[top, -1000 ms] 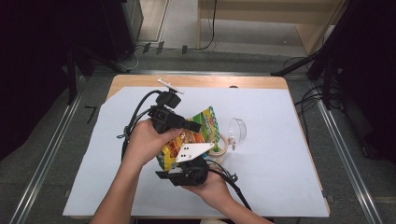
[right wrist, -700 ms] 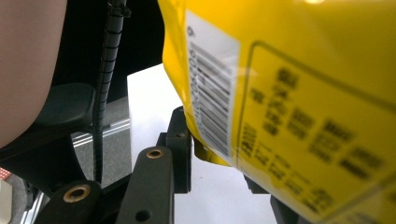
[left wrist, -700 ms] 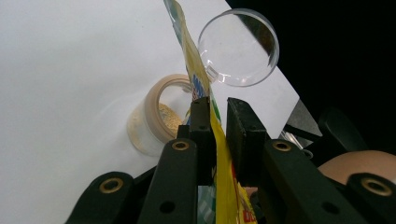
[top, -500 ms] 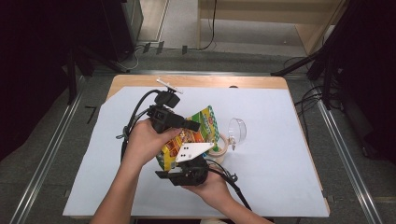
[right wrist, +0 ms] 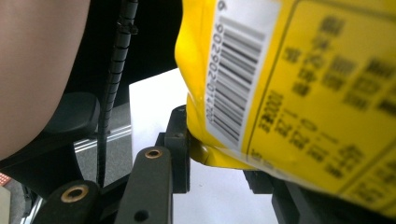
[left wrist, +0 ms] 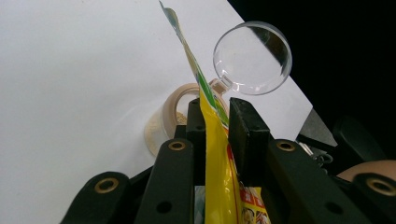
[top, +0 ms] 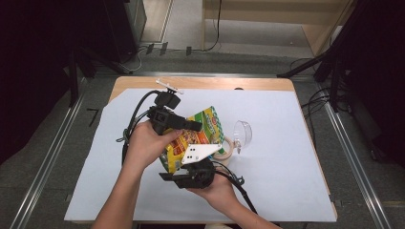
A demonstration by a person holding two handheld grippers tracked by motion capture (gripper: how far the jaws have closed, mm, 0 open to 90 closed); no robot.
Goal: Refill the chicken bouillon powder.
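Yellow-and-green printed foil snack packet (top: 198, 136) hangs above the white table sheet (top: 286, 143), its top edge pinched between the left gripper (left wrist: 215, 126) jaws, which have just eased slightly wider. Right gripper (right wrist: 219, 154) jaws close on its lower edge; one jaw is hidden behind the packet.

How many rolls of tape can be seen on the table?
1. The roll of tape lies flat on the white sheet, beside the snack bag and touching the clear lid. Another could hide under the bag.
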